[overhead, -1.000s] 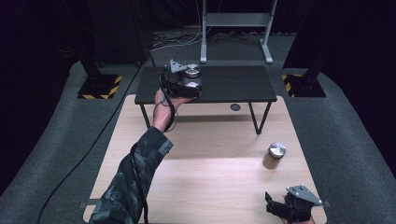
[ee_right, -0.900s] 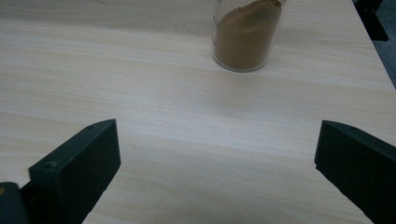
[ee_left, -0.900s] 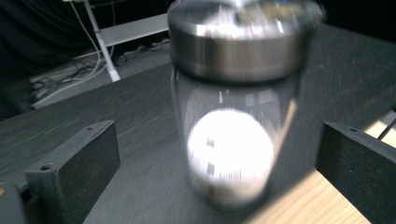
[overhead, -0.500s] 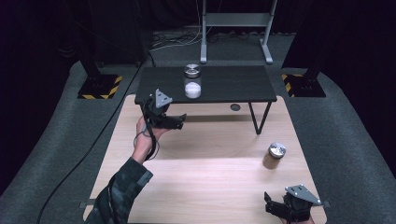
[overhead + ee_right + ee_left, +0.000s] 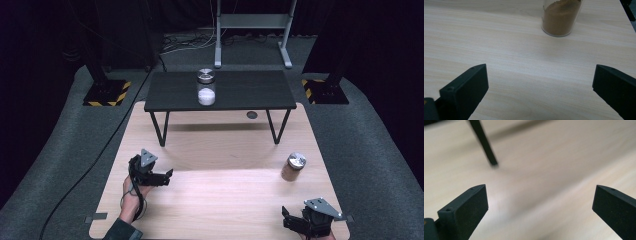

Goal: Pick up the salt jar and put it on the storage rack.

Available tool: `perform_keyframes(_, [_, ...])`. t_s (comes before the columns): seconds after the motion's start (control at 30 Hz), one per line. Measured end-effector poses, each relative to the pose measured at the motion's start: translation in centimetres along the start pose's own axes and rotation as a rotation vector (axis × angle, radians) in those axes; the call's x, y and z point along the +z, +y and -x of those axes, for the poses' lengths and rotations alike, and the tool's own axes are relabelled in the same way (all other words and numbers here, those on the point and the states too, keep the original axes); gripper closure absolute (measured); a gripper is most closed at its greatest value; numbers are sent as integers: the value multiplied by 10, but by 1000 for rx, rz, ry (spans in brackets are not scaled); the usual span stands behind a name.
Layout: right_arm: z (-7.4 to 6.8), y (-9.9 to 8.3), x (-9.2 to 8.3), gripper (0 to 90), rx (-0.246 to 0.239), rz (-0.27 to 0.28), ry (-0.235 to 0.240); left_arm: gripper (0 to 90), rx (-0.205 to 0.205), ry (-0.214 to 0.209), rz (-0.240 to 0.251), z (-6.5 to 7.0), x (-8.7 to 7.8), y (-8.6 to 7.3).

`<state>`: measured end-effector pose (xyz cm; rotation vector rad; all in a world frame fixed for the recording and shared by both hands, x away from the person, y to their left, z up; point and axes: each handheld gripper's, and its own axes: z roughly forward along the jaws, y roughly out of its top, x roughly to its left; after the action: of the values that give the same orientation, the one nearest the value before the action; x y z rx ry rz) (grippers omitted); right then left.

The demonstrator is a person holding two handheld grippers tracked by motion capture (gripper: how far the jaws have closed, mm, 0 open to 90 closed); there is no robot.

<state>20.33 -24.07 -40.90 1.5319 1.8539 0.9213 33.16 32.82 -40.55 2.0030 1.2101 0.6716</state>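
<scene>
A wide, pale wooden tabletop (image 5: 220, 200) lies under the high view, and a small black table with thin metal legs (image 5: 235, 90) stands at its far edge. On that black table sits a clear glass jar with a silver lid and white powder in its bottom (image 5: 206, 88), upright and alone. Near the tabletop's right edge stands a second clear jar with a silver lid, full of brown powder (image 5: 293, 167), upright and free of either tool. The left tool (image 5: 161, 178) hovers low over the left of the tabletop, jaws wide apart and empty. The right tool (image 5: 289, 221) rests at the near right corner, jaws also spread wide and empty; in the right gripper view the brown jar (image 5: 561, 17) lies ahead, slightly right of centre. The likely next step is picking up this brown jar: approach level, centre the glass between both jaws below the lid, and close gently so it stays upright.
</scene>
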Motion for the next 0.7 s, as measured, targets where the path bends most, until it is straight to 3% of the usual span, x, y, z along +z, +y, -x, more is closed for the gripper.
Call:
perform_keyframes(0.03, [0,0,0,0,0,0,0,0,0,0,0,0,0,0])
perform_keyframes(0.07, [0,0,0,0,-1,0,-1,0,-18,4,-25,-2,2,-11])
perform_keyframes(0.27, [1,0,0,0,2,-3,-2,0,-46,14,-40,-4,2,-32])
perform_keyframes(0.5, [0,0,1,0,-1,-6,-1,0,-50,17,-56,-4,5,-38])
perform_keyframes(0.7, [-1,0,3,0,-1,-8,-1,0,-81,-21,-73,-14,8,-35])
